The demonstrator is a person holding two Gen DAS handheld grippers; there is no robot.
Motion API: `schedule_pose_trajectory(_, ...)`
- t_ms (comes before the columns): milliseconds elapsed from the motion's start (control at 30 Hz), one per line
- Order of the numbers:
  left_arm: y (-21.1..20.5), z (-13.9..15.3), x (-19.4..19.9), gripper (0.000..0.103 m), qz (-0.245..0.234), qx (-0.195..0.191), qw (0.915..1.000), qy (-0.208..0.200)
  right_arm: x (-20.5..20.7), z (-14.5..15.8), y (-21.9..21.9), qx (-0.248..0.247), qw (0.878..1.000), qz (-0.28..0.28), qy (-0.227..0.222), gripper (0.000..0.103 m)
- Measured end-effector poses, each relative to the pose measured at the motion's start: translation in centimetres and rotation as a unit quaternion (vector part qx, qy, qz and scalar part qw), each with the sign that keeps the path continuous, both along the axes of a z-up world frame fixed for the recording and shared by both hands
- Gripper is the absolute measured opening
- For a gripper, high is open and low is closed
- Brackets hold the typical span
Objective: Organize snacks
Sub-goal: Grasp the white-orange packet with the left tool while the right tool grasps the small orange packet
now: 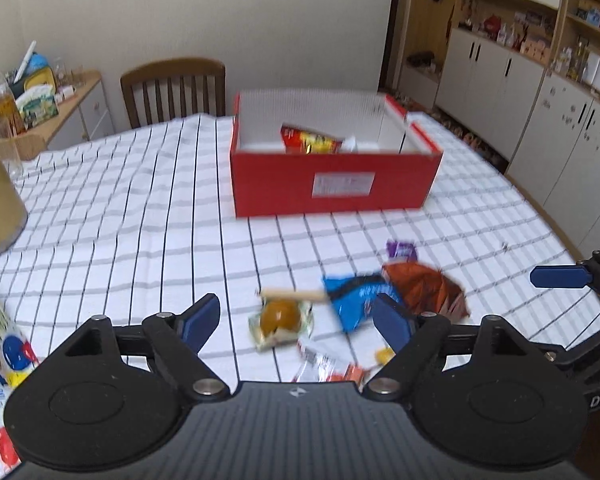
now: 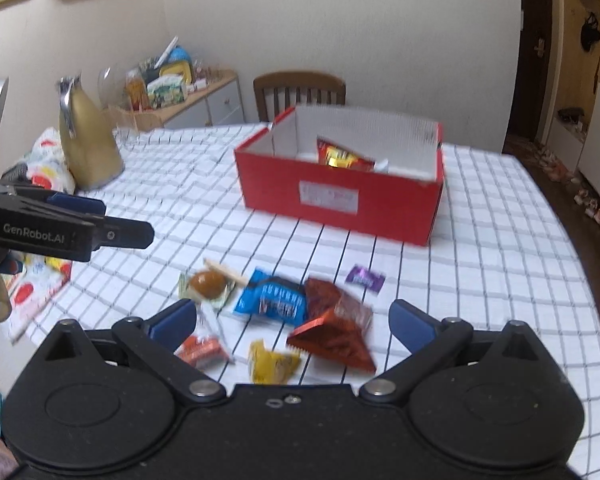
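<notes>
Right wrist view, L to R: left gripper (image 2: 100, 220) at the frame edge, jaws apart per left wrist view; bun packet (image 2: 208, 285), blue packet (image 2: 270, 298), red-brown packet (image 2: 336, 320), purple sweet (image 2: 365, 279) on checked surface (image 2: 500, 280). Right gripper (image 2: 292, 320) above them (jaws apart, empty). Red box (image 2: 340, 196) behind holds one red-yellow packet (image 2: 342, 158).

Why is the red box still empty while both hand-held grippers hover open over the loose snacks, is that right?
Not empty: the right wrist view shows a red-and-yellow snack packet already inside the red box. Both the left hand-held gripper and right hand-held gripper are open above the loose snacks.
</notes>
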State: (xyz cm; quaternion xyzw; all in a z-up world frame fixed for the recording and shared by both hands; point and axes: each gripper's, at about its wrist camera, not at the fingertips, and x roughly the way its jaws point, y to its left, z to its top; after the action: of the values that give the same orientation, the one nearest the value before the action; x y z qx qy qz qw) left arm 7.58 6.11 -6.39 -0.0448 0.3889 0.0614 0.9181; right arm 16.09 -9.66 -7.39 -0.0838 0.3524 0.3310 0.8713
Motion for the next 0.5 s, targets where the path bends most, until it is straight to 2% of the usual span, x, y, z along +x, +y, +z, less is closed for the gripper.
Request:
schedule_pose_trajectory(267,0.0,-3.9,-0.1,0.083,-0.013,-0.019,0.998,0.058,-0.9,-4.4,0.5,-0.051,0.997,0.018,0.052,0.102)
schedule_pose_trajectory(500,-0.6,-6.6,0.6,0.083,-0.038,-0.018,0.9938,0.102,-1.6,-6.8,0.6,-0.072,0.993,0.037,0.089,0.095)
